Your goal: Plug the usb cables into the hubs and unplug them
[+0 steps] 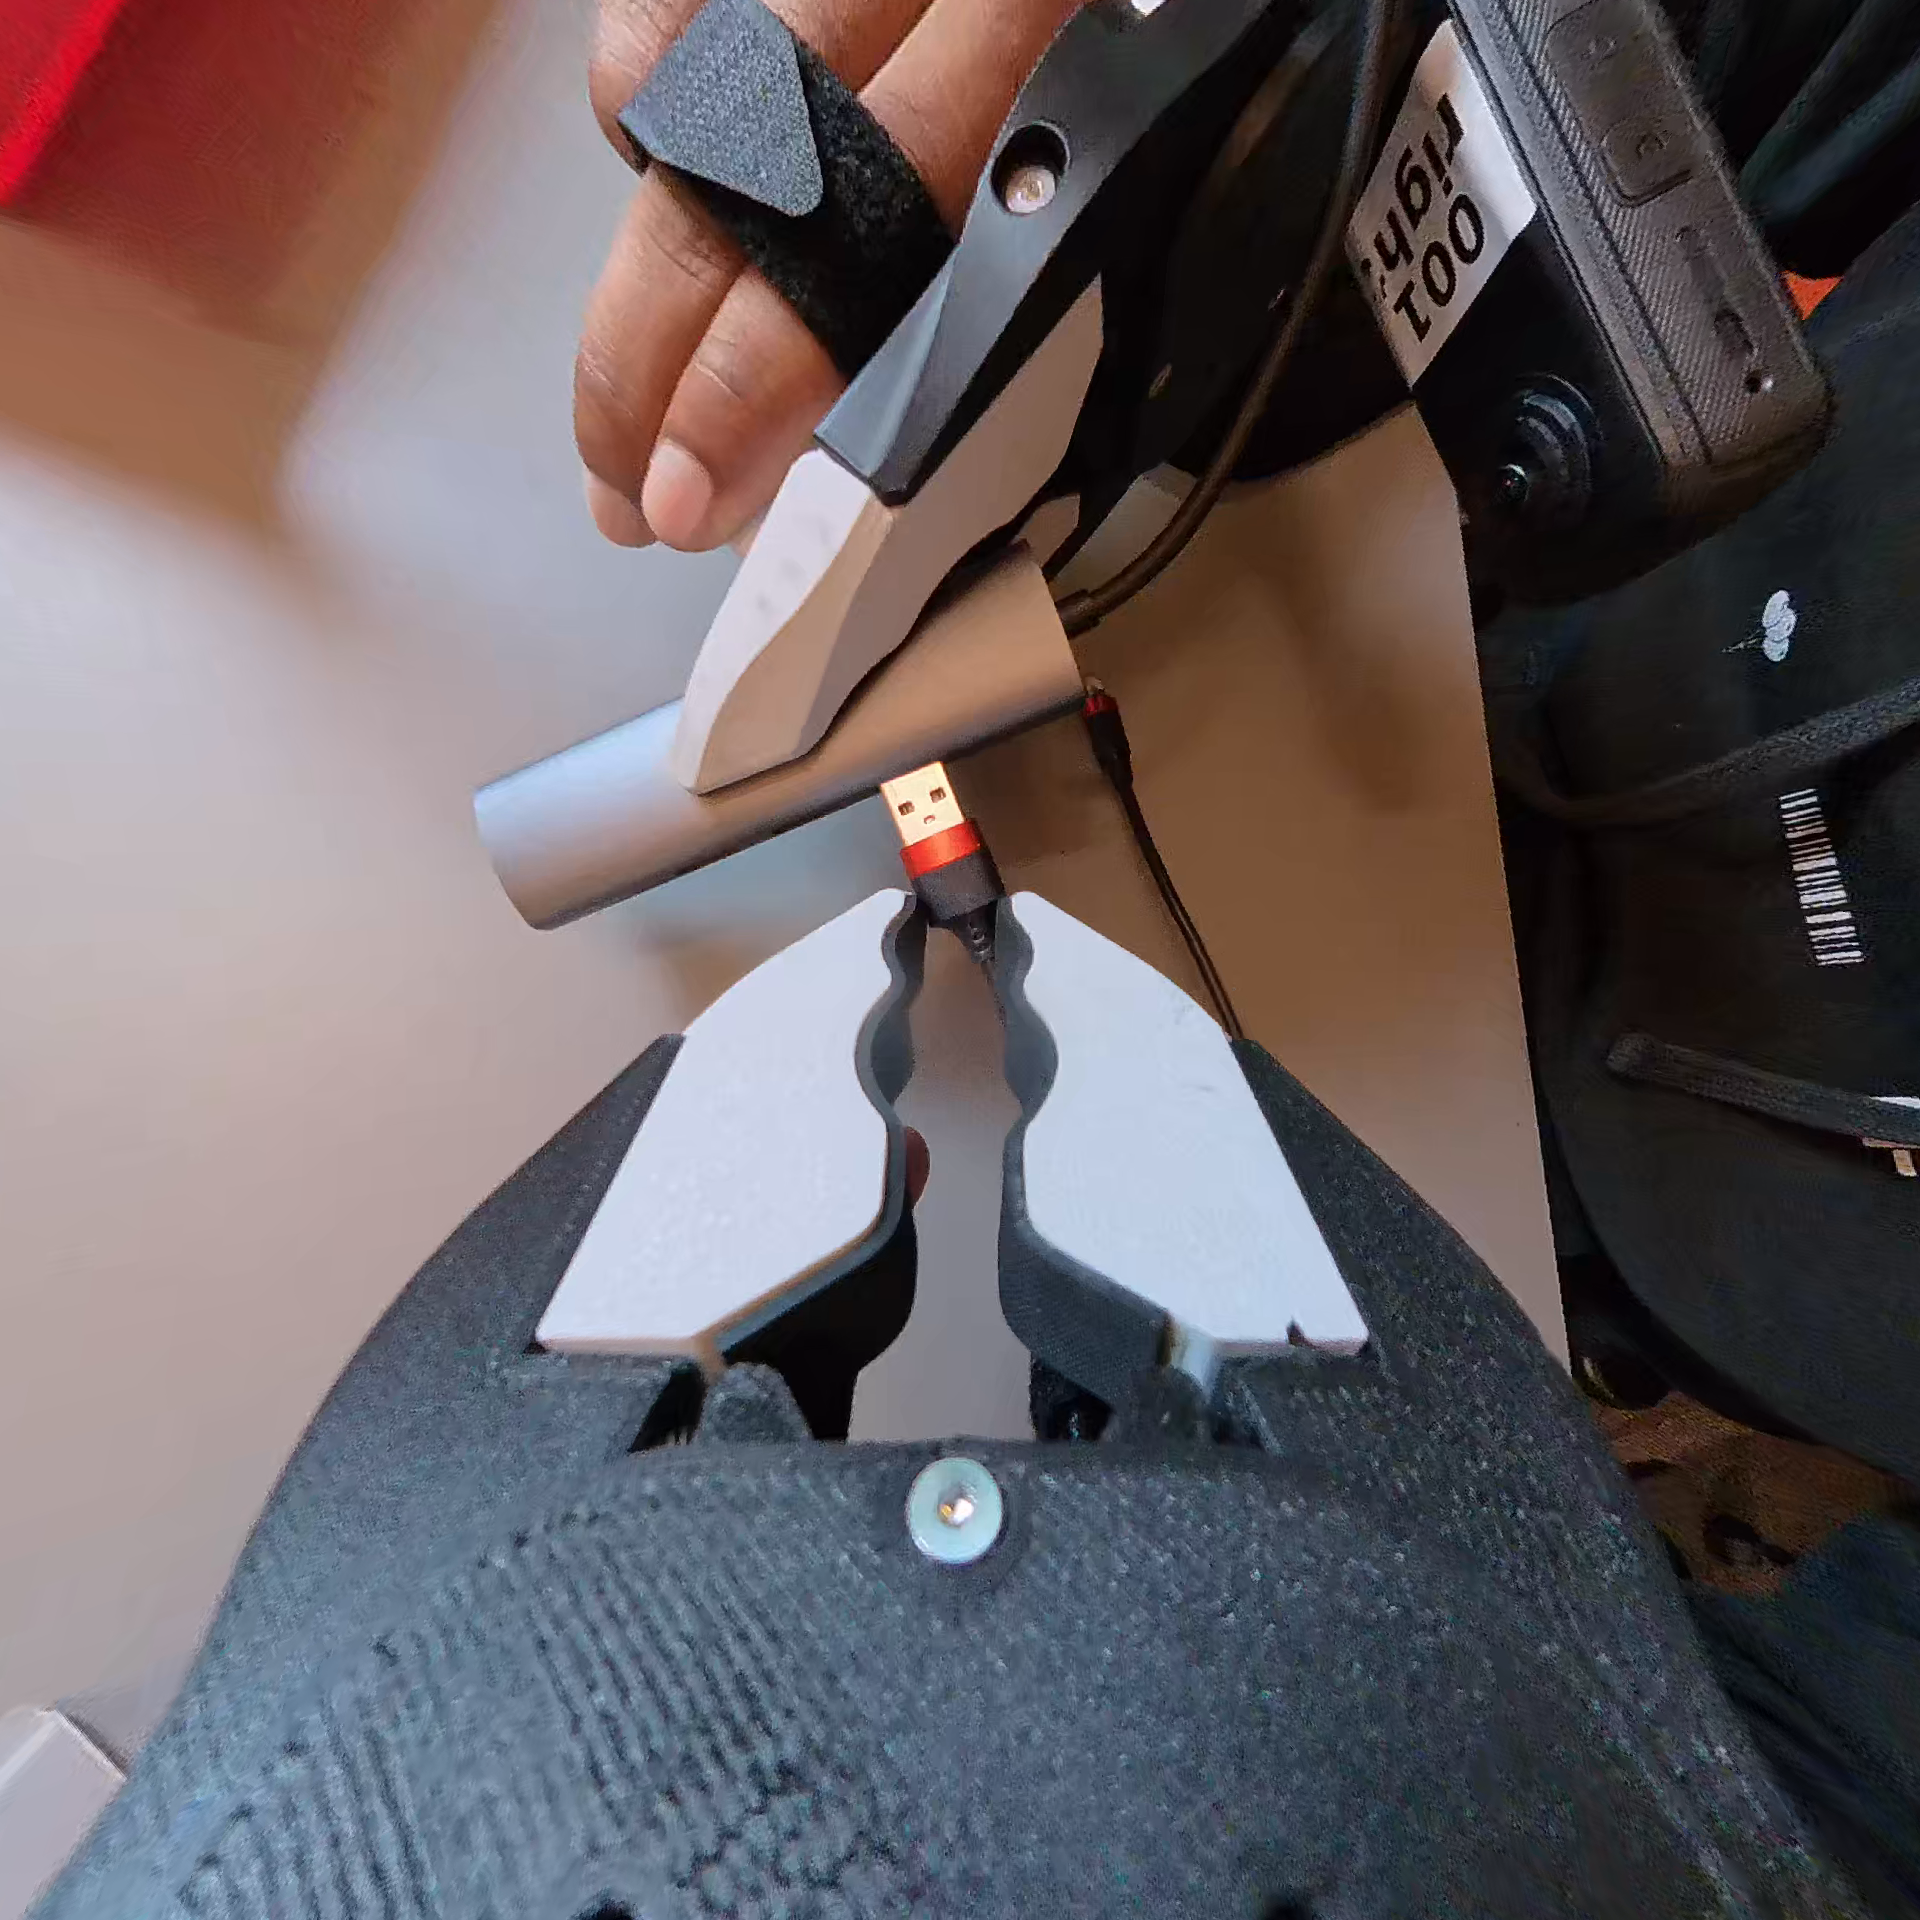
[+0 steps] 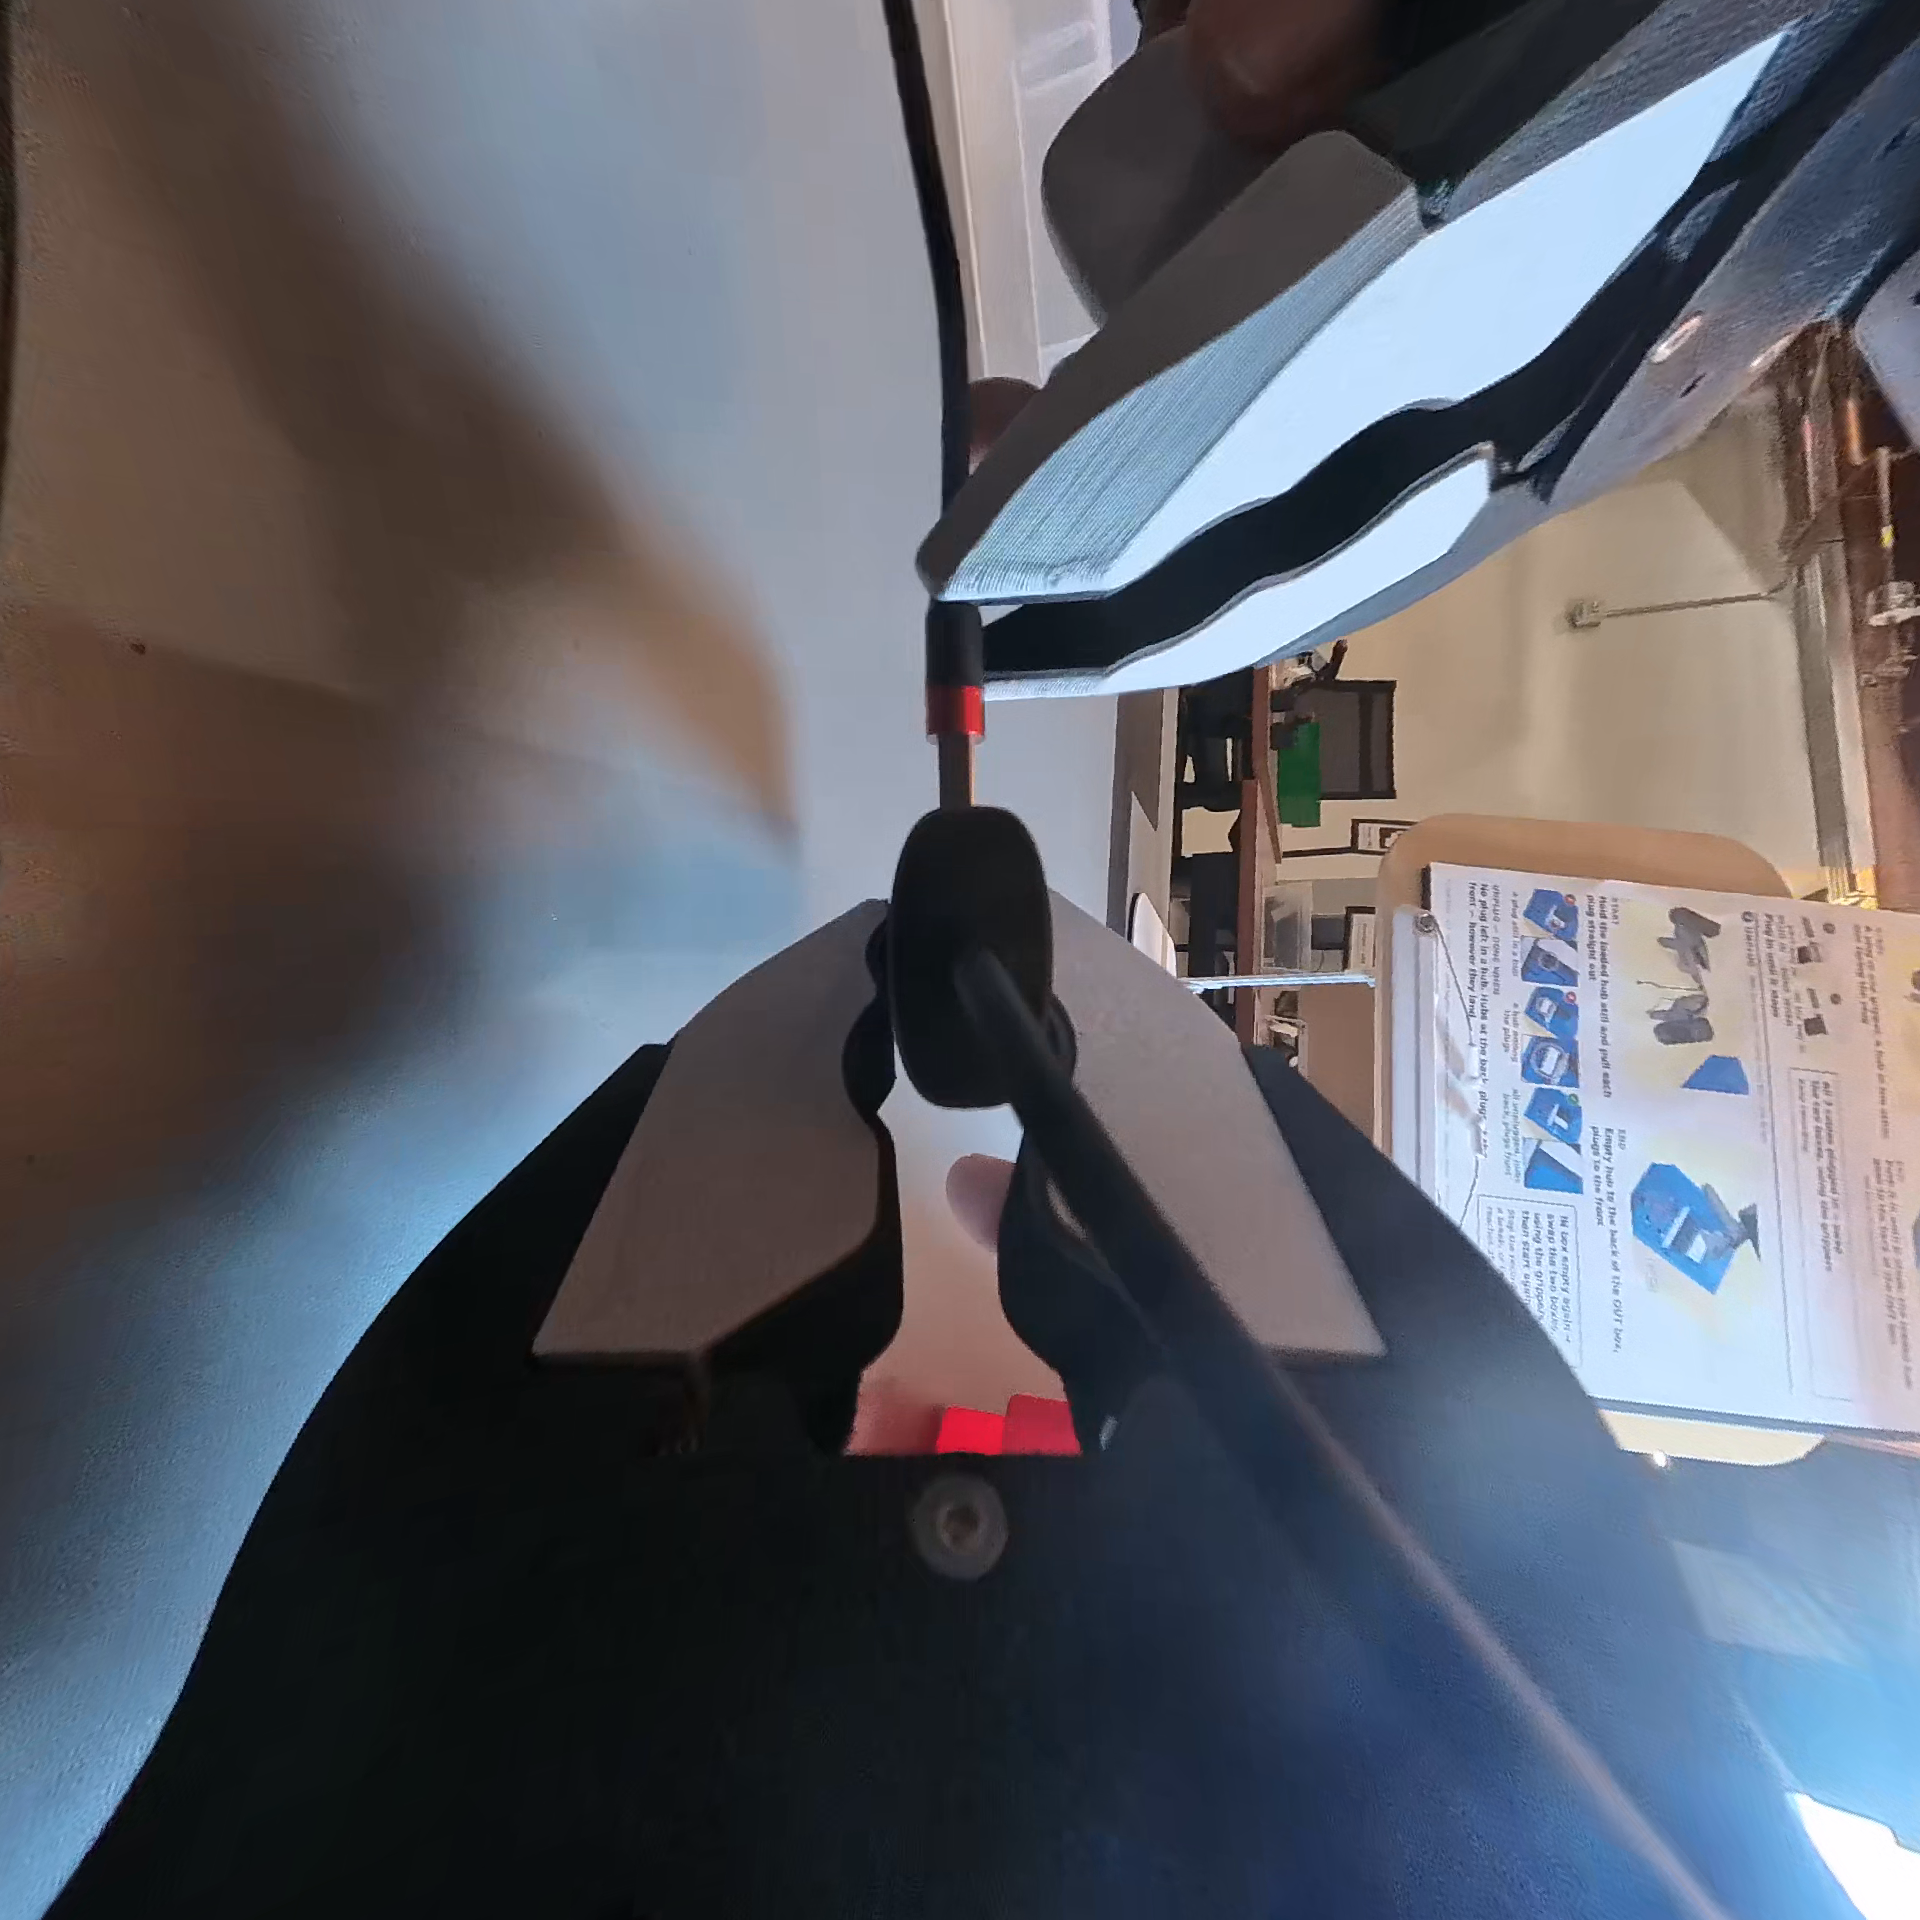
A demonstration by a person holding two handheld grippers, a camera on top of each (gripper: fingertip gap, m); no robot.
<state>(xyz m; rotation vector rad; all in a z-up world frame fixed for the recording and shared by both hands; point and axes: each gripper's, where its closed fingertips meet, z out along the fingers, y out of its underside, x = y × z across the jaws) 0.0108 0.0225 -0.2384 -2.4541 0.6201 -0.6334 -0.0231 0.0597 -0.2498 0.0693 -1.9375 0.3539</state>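
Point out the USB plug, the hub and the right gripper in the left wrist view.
USB plug (image 1: 921, 805): left wrist view, on its bare metal tip.
hub (image 1: 582, 831): left wrist view, on its grey body's free end.
right gripper (image 1: 831, 644): left wrist view, on the white finger over the hub.

left claw (image 1: 956, 914): fingers pinched nearly together, tips clamped on something thin
right claw (image 2: 961, 997): closed tight too, gripping a dark rounded piece
hand (image 1: 717, 312): bare, strapped onto the right claw's handle, just above the left claw
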